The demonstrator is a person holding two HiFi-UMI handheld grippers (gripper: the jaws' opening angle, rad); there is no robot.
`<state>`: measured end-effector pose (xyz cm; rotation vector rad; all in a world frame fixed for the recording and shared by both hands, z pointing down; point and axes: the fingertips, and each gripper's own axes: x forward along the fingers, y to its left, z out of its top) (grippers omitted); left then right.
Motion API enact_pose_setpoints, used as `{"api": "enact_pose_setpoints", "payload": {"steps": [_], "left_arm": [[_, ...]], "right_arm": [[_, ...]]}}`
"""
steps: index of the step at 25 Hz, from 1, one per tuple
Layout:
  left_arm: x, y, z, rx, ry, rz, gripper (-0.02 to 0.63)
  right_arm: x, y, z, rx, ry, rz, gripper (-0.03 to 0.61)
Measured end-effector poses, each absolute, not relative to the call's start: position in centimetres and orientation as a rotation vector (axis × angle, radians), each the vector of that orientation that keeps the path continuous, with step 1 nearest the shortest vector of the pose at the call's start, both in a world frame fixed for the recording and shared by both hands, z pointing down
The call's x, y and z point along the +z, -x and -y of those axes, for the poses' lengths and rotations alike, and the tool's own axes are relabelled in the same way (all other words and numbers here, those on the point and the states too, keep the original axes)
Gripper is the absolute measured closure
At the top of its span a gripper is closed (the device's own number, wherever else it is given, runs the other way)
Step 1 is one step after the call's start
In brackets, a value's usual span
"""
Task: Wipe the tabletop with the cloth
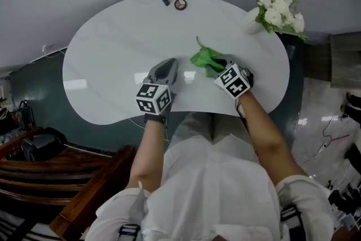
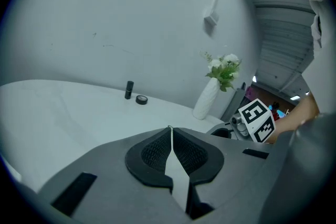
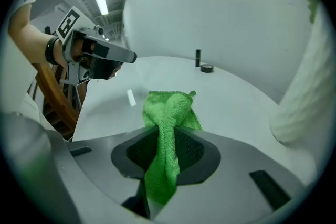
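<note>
Right claw [image 3: 167, 131] is clamped on the cloth [image 3: 168, 107]: green folds fill the gap between the jaws, and the bunched front sticks out ahead. Left claw [image 2: 171, 136] is closed on nothing, tips touching, with a thin sliver of bench [image 1: 113, 59] showing through lower down.

Cloth sits right of centre on the bench, toward the person's edge. Its long axis runs straight out of the right claw, away from the person. Front end looks to rest on the surface, but no view confirms contact.

Key relation: the cloth is already in the right claw, so the right hand does the wipe. Most bare bench lies left of it and beyond it. The vase of flowers [image 1: 274, 8] stands near on the right. Judgement: stroke left or forward, and keep it short on the right to stay off the vase. Left claw is just left of the cloth, apart from it, in the path of a leftward sweep.

A dark tube [image 1: 164, 0] and a small round disc [image 1: 180, 4] sit at the far edge, well apart from the cloth.

Only the right claw view shows the grip itself. Head view gives the layout. Left claw view shows the vase and the right claw's marker cube, but no cloth
</note>
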<state>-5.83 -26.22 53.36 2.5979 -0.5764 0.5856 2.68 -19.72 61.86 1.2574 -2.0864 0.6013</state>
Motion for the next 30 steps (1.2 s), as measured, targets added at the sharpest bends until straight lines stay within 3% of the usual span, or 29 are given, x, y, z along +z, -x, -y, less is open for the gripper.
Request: {"api": "enact_pose_setpoints", "payload": {"steps": [9,22,30], "left_arm": [[53.2,-1.3,22.2,0.596,-2.638,0.497,0.588],[51.2,-4.6,18.1,0.554,-2.654,0.515,0.589],[44.9,-4.3,19.6,0.415,-2.736,0.634,0.588]], "right_arm": [[63.2,-16.1,11.7,0.757,-1.583,1.871,0.499],[64.0,-27.7,-1.4,1.037,-1.911,1.566,0.499],[53.6,-30.8,-1.4,0.812,-2.212,1.780,0.499]]}}
